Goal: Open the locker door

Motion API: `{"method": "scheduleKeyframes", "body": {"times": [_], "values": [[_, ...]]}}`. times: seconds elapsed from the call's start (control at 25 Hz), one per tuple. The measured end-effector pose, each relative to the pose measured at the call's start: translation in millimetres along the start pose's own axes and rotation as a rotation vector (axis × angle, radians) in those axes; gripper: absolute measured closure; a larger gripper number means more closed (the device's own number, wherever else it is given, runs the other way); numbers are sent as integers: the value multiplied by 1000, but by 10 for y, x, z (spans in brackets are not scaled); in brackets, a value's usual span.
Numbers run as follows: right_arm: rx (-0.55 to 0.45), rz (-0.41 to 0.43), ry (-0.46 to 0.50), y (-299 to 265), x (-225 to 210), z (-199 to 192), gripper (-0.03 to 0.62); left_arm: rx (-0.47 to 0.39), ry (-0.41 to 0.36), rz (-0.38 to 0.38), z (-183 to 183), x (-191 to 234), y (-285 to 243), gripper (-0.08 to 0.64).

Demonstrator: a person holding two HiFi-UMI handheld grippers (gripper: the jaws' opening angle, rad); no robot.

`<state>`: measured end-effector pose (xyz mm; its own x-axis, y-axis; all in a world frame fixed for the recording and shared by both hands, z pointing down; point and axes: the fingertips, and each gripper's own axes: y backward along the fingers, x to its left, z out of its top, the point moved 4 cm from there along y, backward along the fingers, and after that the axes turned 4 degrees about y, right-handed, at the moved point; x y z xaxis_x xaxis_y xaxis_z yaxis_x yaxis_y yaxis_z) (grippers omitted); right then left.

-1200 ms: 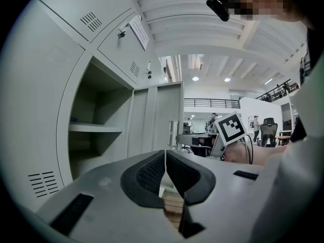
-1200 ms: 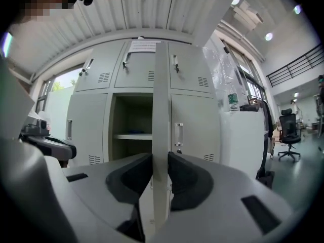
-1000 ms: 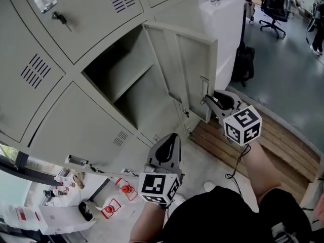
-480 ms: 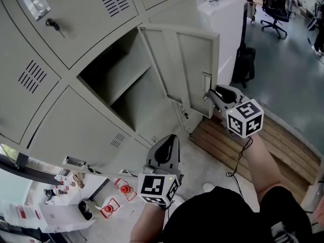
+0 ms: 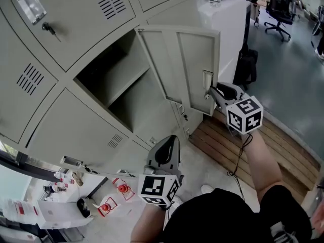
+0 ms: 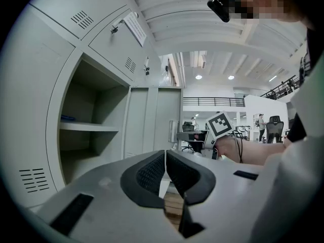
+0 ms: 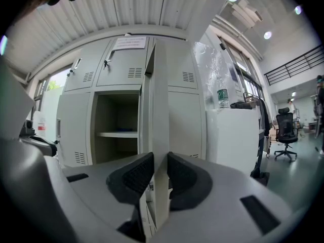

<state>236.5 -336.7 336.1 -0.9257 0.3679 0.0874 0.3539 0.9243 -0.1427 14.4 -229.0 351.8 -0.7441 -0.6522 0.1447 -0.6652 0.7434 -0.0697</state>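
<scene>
Your right tongs [image 7: 161, 175] are clenched on the free edge of the locker door [image 5: 195, 65], with one pad on each face of the panel. The door stands swung well out from its compartment [image 5: 96, 72], whose shelf [image 5: 129, 85] lies to the left of those tongs. Your left tongs [image 6: 165, 170] are pressed together with nothing between them. They sit low, below and left of the right tongs, apart from the door.

You wear a black top [image 5: 217, 216]. Your left claw [image 5: 172, 137] and right claw [image 5: 212, 91] are grey, with dark ribbed pads [image 6: 151, 173] and black-and-white marker cubes [image 5: 245, 115]. A thin black cable [image 5: 238, 158] hangs from the right.
</scene>
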Motion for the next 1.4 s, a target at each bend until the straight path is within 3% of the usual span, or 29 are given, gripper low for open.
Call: {"method": "scheduleKeyframes", "body": {"times": [0.56,1.0,1.16,1.28,1.4], "values": [[-11,57,10,-57,-159,1,457,-9,18,98,-55,-103,-101,537],[-81,69,27,137,-78,47,443,-6,2,213,-100,-221,270,537],[-117,45,10,331,52,99,451,-4,-1,227,-98,-225,529,537],[-133,21,15,490,280,114,508,7,3,227,-145,-224,805,537],[-119,57,17,653,695,87,538,10,13,230,-188,-207,1147,537]]}}
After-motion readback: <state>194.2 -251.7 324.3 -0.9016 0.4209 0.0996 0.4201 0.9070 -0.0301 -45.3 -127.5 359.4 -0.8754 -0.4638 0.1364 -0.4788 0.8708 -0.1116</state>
